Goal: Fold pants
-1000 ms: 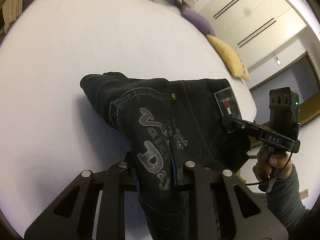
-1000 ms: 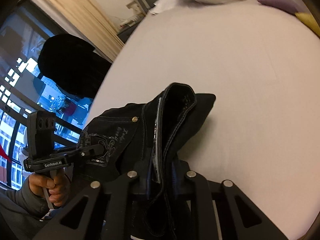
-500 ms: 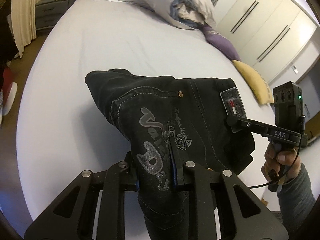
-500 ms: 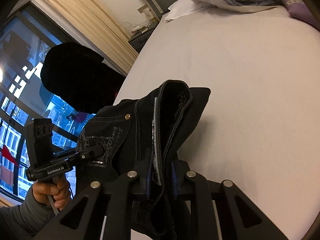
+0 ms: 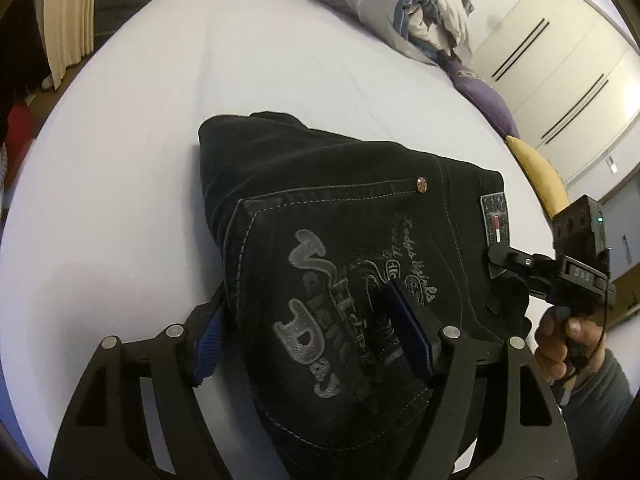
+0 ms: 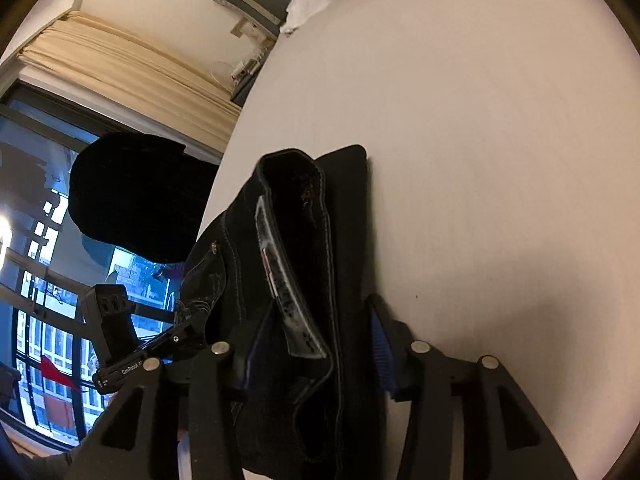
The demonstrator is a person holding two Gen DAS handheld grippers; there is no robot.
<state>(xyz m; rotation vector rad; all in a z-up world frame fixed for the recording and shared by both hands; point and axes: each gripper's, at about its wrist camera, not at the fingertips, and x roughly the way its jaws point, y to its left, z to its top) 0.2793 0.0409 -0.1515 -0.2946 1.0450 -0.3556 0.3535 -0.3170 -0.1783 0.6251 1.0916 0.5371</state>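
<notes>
Black folded pants [image 5: 328, 216] with a grey print on the back pocket lie on the white bed [image 5: 140, 140]. My left gripper [image 5: 308, 330] straddles their near end; its jaws are opening, and the blue pads [image 5: 208, 332] stand apart from the cloth between them. At the waistband label my right gripper [image 5: 495, 259] shows from the side, a hand holding it. In the right wrist view the pants' waistband edge [image 6: 296, 240] runs between my right gripper's [image 6: 316, 350] opening jaws, not pinched. My left gripper [image 6: 188, 330] reaches the pants at the left.
A rolled duvet [image 5: 400, 12], a purple cushion [image 5: 484, 100] and a yellow cushion [image 5: 536, 176] lie along the bed's far side, before a white wardrobe [image 5: 560, 60]. A curtain [image 6: 132, 68] and window [image 6: 36, 288] stand beyond the bed's left edge.
Both grippers were shut on the pants and now have their jaws spread off the cloth. Both hands have sunk, and the pants have settled flatter on the bed.
</notes>
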